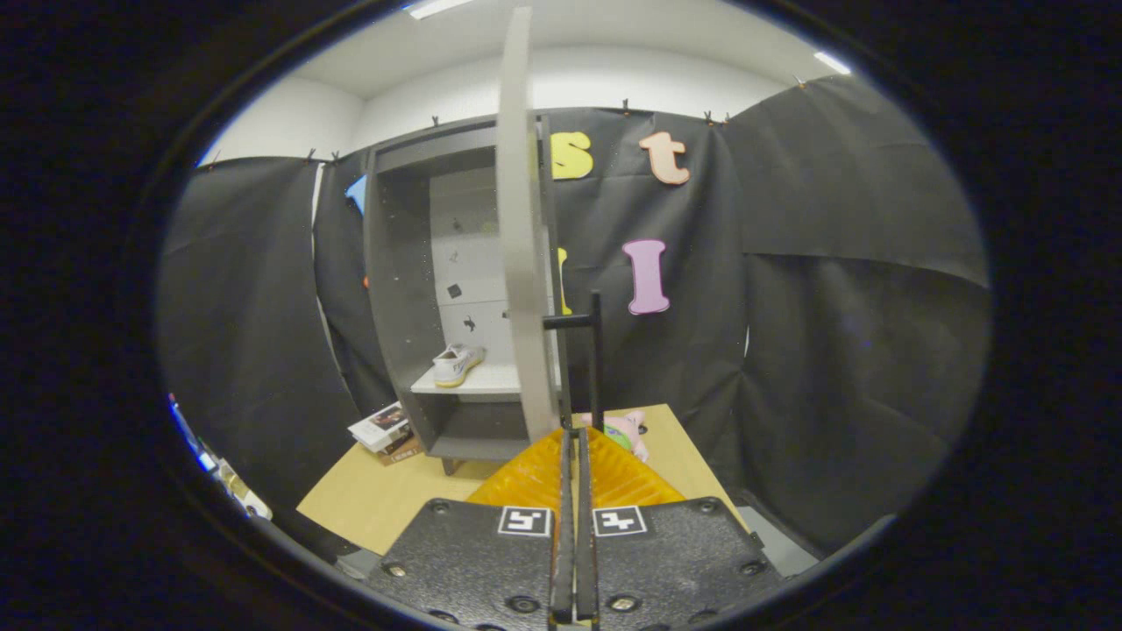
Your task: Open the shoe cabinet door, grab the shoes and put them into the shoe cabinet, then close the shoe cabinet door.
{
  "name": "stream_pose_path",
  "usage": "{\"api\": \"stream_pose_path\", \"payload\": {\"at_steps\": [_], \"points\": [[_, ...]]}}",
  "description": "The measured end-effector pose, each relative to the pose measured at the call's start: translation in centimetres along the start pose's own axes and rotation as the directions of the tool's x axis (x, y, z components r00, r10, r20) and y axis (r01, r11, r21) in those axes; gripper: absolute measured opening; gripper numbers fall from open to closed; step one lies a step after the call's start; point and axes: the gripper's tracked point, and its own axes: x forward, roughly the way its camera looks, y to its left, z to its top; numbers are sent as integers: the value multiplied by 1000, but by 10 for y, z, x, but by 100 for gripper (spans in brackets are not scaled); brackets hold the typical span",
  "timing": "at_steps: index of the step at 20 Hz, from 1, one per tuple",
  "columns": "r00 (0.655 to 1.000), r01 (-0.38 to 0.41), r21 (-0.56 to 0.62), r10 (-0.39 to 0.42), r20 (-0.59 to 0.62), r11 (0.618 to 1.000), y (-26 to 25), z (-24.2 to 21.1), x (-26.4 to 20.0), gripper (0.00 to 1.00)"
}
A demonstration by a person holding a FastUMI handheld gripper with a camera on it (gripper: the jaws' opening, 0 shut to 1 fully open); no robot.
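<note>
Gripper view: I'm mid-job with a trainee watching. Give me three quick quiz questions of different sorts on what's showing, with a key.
1. True or false: the cabinet door stands open.
2. Multiple choice: where is the white shoe? A) on the table B) on the shelf inside the cabinet C) between the tongs
3. Fill in: the tongs look closed, with their tips at the foot of the door's black ____.

Key
1. True: the door is seen edge-on, swung out toward the camera.
2. B: the shoe lies on the pale shelf.
3. handle: a grip on it cannot be confirmed.
</note>
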Motion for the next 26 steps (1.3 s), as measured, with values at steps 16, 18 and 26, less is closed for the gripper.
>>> {"api": "stream_pose_path", "payload": {"at_steps": [16,18,26], "points": [[982,-74,-14,71,-172,997,152,-186,39,92],[978,-95,-9,92,-188,995,170,-218,67,93],[942,-99,72,117,-315,992,221,-340,184,92]]}}
